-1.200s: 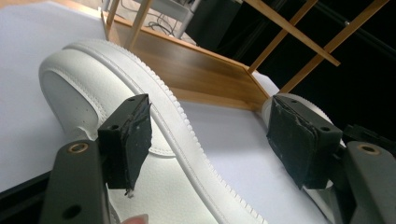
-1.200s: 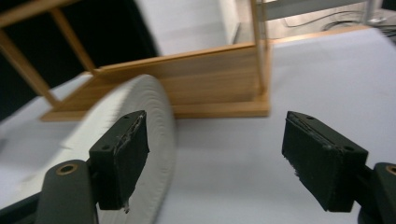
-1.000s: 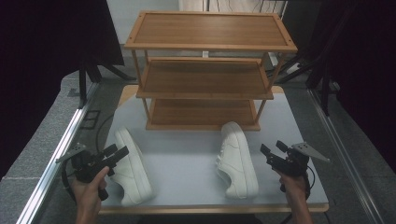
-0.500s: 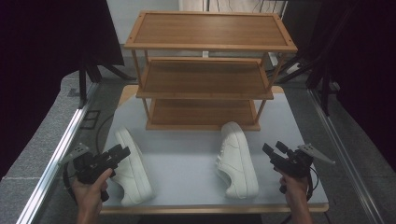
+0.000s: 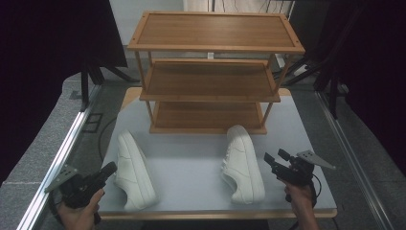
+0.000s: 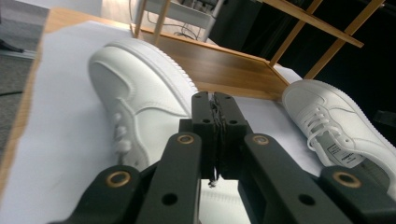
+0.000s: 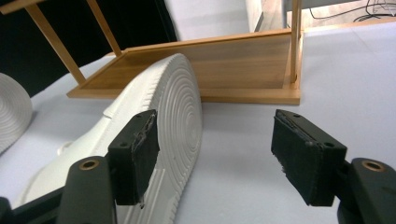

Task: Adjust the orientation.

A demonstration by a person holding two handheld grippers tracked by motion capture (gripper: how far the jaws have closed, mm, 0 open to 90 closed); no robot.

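wooden three-tier rack (image 5: 210, 86), grey table (image 5: 191, 165)

Two white shoes (image 5: 135, 171) (image 5: 243, 164) look like smooth matt leather, with ribbed rubber soles. Behind them, the rack (image 5: 210, 72) is varnished wood. The table (image 5: 191, 167) is matt pale grey.

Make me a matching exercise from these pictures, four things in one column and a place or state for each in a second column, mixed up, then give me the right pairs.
Column one:
1. left claw
2. right claw
3. left shoe
4. shoe rack

Column two:
A. stands at the far end of the table, all three shelves bare
B. jaws wide apart, nothing between them
C. lies on its side on the table, by the left claw
D. jaws just closed together, nothing between them

Right pairs: 1-D, 2-B, 3-C, 4-A
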